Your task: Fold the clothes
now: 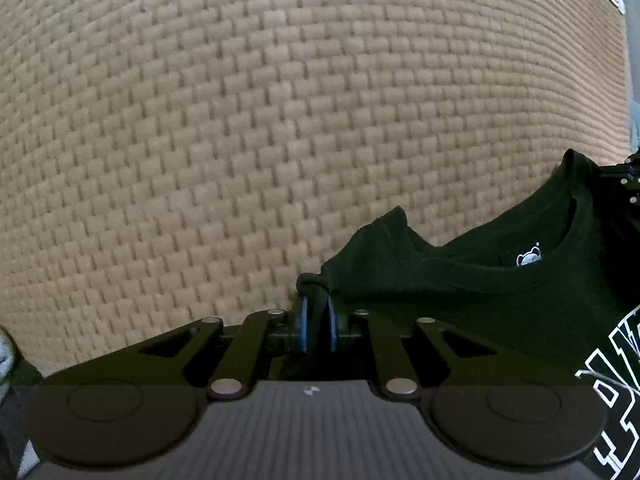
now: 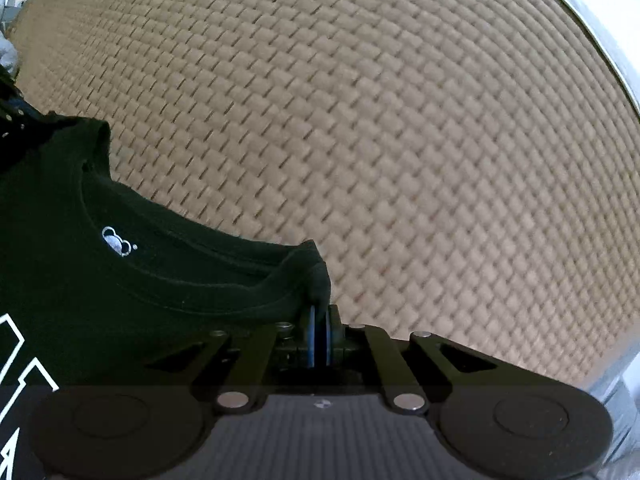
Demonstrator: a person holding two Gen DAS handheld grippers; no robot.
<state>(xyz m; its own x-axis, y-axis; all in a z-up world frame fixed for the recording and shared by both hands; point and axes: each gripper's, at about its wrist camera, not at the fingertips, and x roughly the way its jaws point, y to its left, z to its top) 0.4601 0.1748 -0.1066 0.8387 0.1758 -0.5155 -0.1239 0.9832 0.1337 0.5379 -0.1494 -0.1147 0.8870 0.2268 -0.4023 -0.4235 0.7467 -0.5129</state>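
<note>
The step in hand looks like the lift at the start of a fold: a dark green T-shirt (image 1: 500,280) hangs between the two grippers, each holding one side of its top edge near the neckline. The left gripper (image 1: 318,312) has its jaws pressed together on a bunched bit of fabric at one shoulder. The right gripper (image 2: 320,320) pinches the other shoulder in the same way, its blue pads (image 2: 329,336) nearly touching with only thin cloth between them.

The collar (image 2: 160,216) sags in a curve between the two grips, and a small white bear logo (image 2: 116,242) sits just inside it. Below the collar, large white outlined letters (image 1: 616,392) are printed on the chest; they cannot be read in full. The shirt is soft knit cotton, matte, with a ribbed band around the neck.

Under and beyond the shirt lies a woven mat (image 1: 280,120) in tan colour, with a regular basket pattern of small raised blocks. It looks firm and a little rough. At its far side runs a pale edge (image 2: 592,40).

I judge that the next move needs both hands to travel together and keep the top edge tight, so the shirt comes down flat on the mat without wrinkles.
</note>
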